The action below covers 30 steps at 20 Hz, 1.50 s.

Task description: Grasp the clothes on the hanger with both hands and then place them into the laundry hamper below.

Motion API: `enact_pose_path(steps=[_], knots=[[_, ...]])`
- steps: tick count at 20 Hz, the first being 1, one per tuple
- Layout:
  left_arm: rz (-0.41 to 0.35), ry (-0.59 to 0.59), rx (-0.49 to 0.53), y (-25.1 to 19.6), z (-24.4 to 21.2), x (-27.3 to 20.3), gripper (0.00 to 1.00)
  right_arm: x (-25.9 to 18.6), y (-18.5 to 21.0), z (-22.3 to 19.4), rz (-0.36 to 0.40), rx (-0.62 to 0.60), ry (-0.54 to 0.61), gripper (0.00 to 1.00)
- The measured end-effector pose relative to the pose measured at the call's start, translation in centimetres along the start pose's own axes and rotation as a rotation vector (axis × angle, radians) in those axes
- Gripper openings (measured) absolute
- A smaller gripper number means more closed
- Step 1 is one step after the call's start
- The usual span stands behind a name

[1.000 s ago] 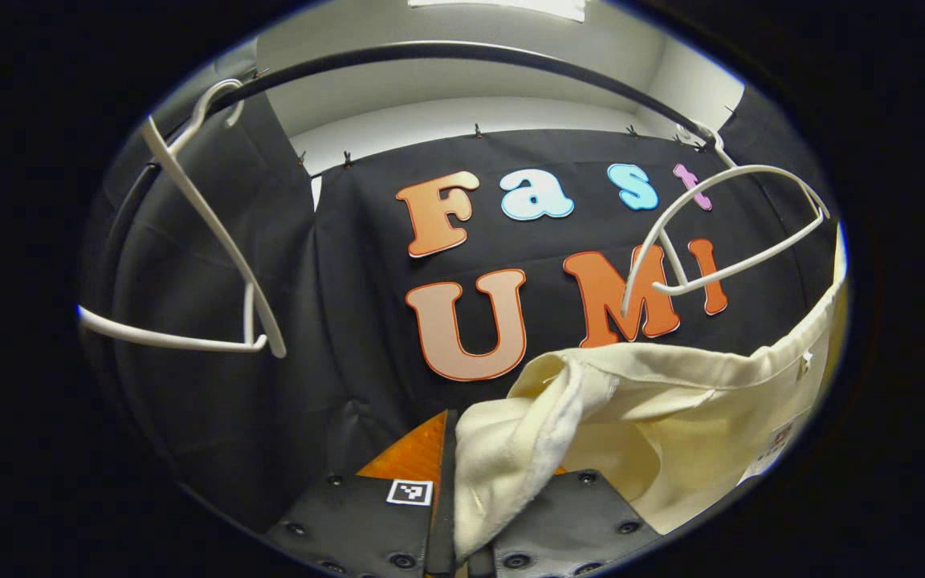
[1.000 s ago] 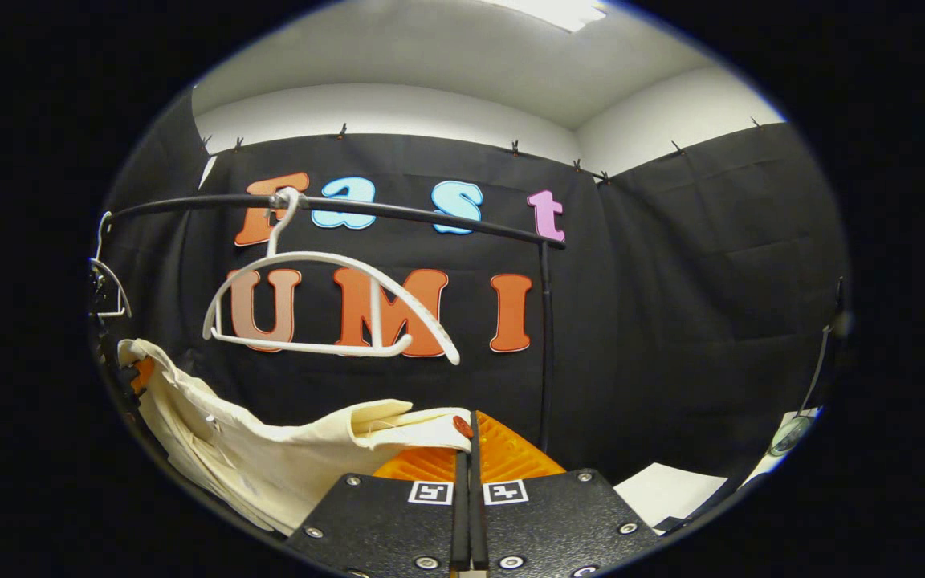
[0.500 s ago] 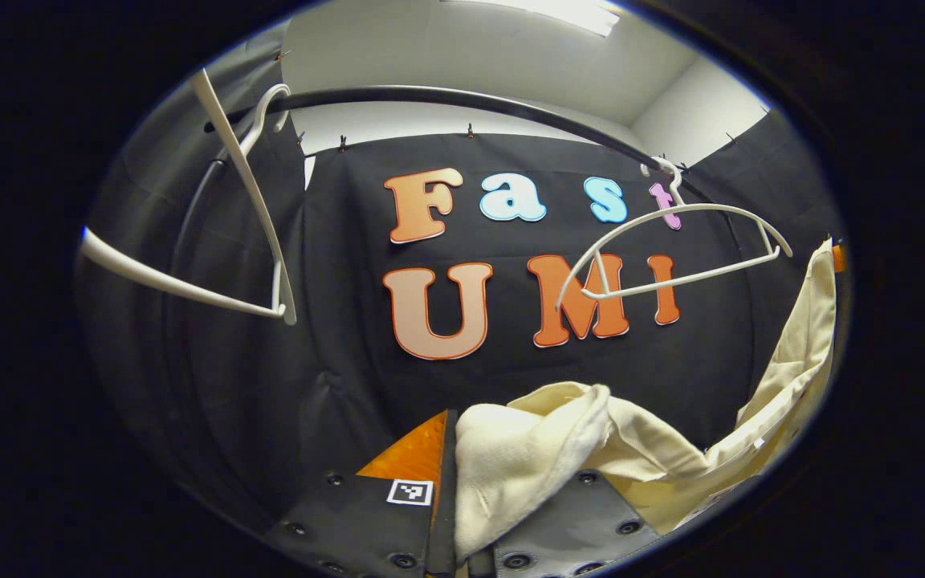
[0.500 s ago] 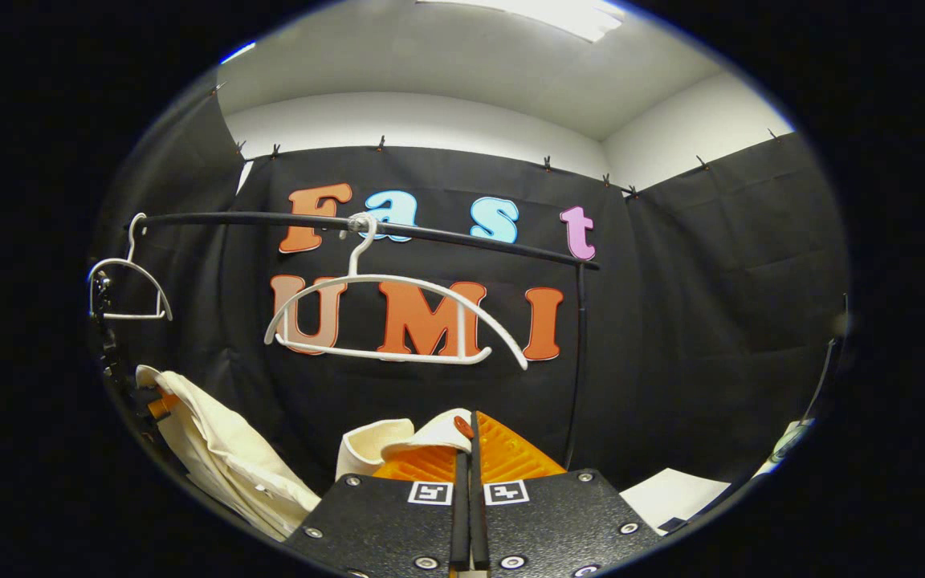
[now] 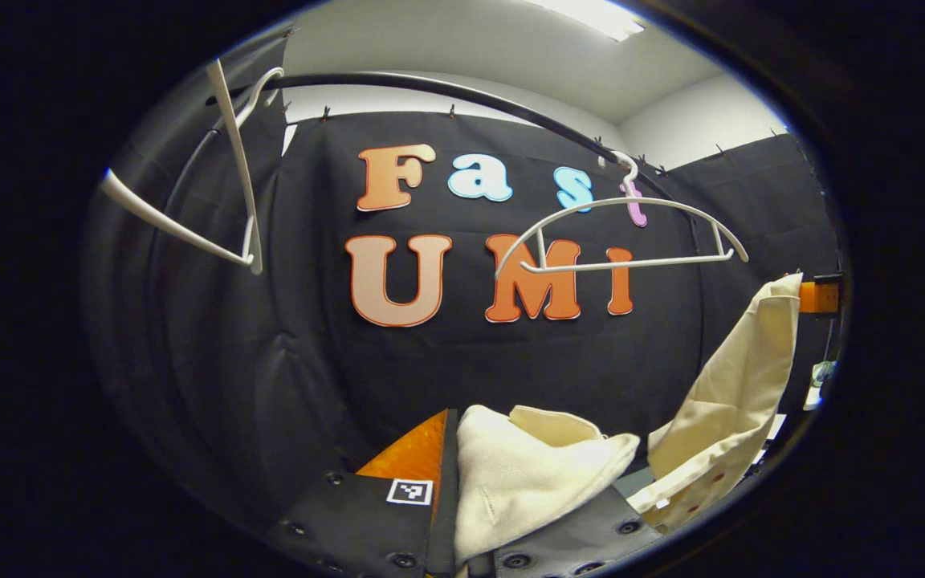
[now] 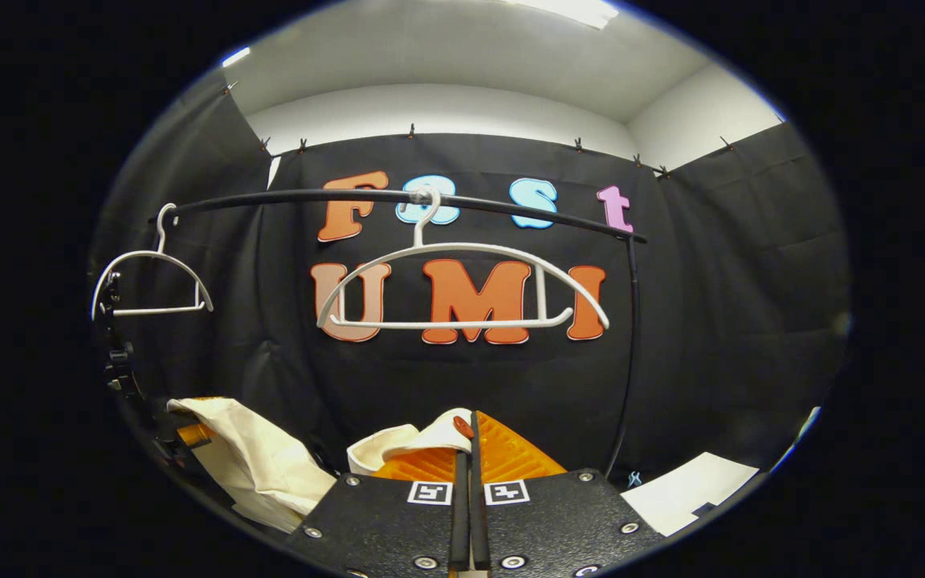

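Observation:
A cream garment (image 5: 527, 482) is off the hangers and sags between my two grippers. In the left gripper view my left gripper (image 5: 454, 449) is shut on a bunched corner of it. The cloth runs right and up to the right gripper (image 5: 820, 297) at the far edge. In the right gripper view my right gripper (image 6: 469, 437) is shut on another edge of the garment (image 6: 398, 441). The rest of the cloth drapes low on the left toward the left gripper (image 6: 189, 433). Two bare white hangers (image 6: 462, 281) (image 6: 149, 281) hang on the black rail (image 6: 511, 213).
In the left gripper view one white hanger (image 5: 230, 185) is tilted at the upper left and the other hanger (image 5: 623, 233) hangs level at the right, both on the rail (image 5: 446, 88). The rail's upright post (image 6: 631, 345) stands at the right. A white sheet (image 6: 687, 490) lies low on the right.
The garment went from stretched between the grippers to slack and folded. Both views now sit farther back from the rail. The right hanger has swung from tilted to level.

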State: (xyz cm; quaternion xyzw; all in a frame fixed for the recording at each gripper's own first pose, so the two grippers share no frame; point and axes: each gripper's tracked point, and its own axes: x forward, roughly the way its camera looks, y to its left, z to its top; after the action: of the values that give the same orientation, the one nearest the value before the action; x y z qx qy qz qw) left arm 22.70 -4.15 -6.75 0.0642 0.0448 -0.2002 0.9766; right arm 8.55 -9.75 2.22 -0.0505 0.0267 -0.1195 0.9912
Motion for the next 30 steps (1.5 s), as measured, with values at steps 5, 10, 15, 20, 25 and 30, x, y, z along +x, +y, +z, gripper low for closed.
enact_pose_path(steps=[5, 10, 15, 20, 25, 30], knots=[[-0.073, 0.055, -0.025, -3.1, -1.8, 0.4, 0.14, -0.1, 3.8, -3.0, 0.060, 0.025, 0.067, 0.00], [-0.156, 0.118, -0.049, -6.3, -4.7, -0.7, 0.14, -0.1, 7.0, -7.2, 0.114, 0.031, 0.154, 0.00], [-0.185, 0.215, -0.108, -7.1, -8.2, -2.3, 0.14, -1.1, 8.1, -11.5, 0.125, 0.038, 0.243, 0.00], [-0.199, 0.281, -0.111, -7.9, -11.0, -2.3, 0.14, -0.4, 7.3, -15.3, 0.098, 0.065, 0.339, 0.00], [-0.211, 0.356, -0.115, -8.2, -13.8, -2.4, 0.14, -0.5, 7.3, -18.9, 0.073, 0.081, 0.424, 0.01], [-0.234, 0.442, -0.112, -8.9, -16.6, -2.9, 0.14, -1.3, 7.8, -23.1, 0.069, 0.095, 0.538, 0.01]])
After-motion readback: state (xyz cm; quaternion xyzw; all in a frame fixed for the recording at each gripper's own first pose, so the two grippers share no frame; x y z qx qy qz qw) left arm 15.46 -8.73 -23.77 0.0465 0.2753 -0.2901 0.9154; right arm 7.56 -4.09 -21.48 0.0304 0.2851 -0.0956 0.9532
